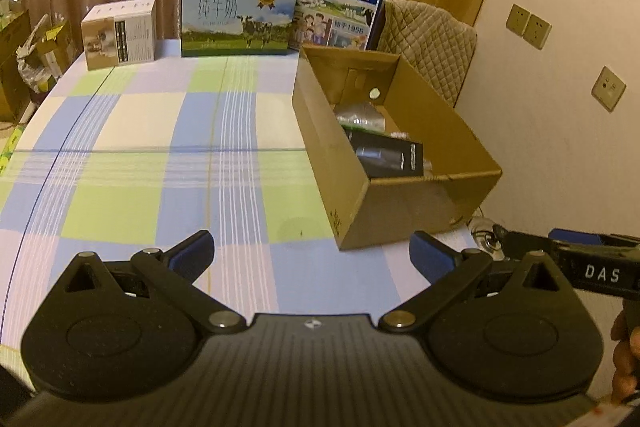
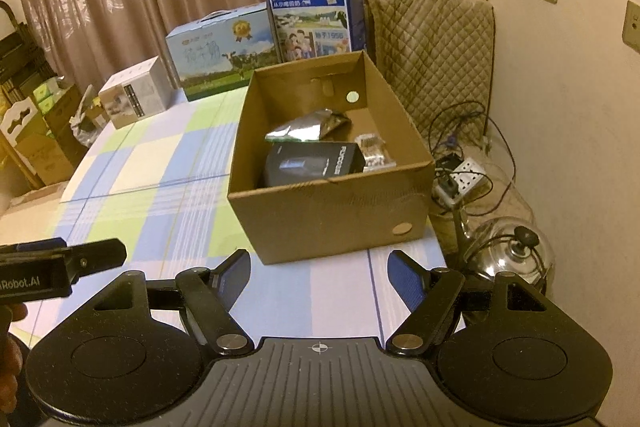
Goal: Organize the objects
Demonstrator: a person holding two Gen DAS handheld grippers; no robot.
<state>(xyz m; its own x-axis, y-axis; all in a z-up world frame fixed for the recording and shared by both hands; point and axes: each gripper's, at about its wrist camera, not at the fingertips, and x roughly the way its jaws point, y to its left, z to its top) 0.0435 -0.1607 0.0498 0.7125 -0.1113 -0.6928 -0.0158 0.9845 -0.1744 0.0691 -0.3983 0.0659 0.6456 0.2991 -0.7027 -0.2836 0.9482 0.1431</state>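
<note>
With both our left gripper (image 1: 312,253) and right gripper (image 2: 319,273) spread and empty, we should approach the cardboard box (image 2: 332,211) squarely, avoiding its near wall.

Each camera sits just behind its own claw and looks forward and slightly down along the fingers over the checked bench (image 1: 160,167). The left wrist view stands further left, with the open cardboard box (image 1: 400,195) at about 2 o'clock. The right wrist view faces that box (image 2: 332,219) nearly at 12 o'clock and closer. Both share the box, the milk cartons (image 2: 316,15) and the curtains.
</note>
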